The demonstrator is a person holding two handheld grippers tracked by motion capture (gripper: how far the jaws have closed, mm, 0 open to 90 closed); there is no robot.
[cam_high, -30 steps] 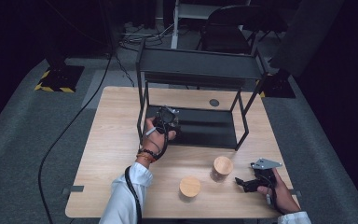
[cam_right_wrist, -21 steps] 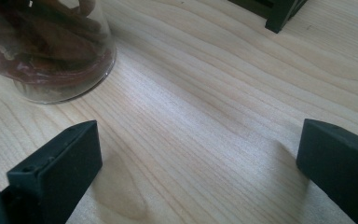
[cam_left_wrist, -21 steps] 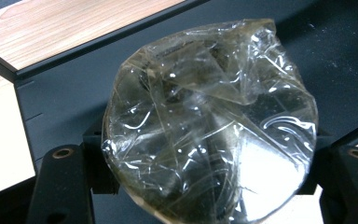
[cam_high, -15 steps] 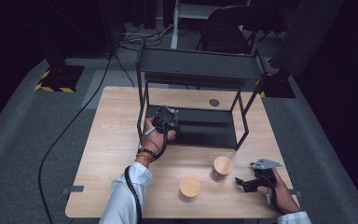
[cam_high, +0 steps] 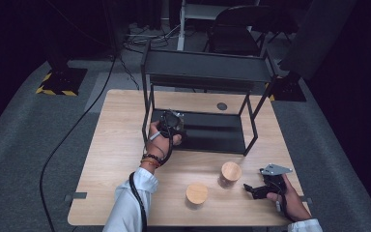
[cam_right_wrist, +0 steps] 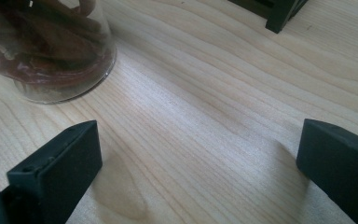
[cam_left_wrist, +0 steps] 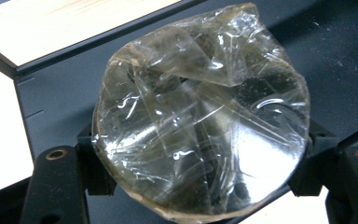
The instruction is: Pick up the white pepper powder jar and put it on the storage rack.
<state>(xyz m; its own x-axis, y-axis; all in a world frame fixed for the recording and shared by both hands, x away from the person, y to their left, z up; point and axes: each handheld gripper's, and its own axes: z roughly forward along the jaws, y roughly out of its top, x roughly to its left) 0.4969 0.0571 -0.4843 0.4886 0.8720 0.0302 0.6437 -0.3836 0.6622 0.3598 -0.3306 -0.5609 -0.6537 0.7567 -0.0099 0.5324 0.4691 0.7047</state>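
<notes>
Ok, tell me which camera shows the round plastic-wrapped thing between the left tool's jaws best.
The left gripper view: the round object wrapped in clear crinkled plastic sits close up between the black jaws, above the black metal shelf. In the high view the hand and left tool cover it. The right gripper view looks at the wooden table and a glass jar instead.

Crinkled plastic wrap (cam_left_wrist: 200,116) hid the round thing's make between the left tool's jaws; the glass jar (cam_right_wrist: 46,51) at ten o'clock was cropped.
</notes>
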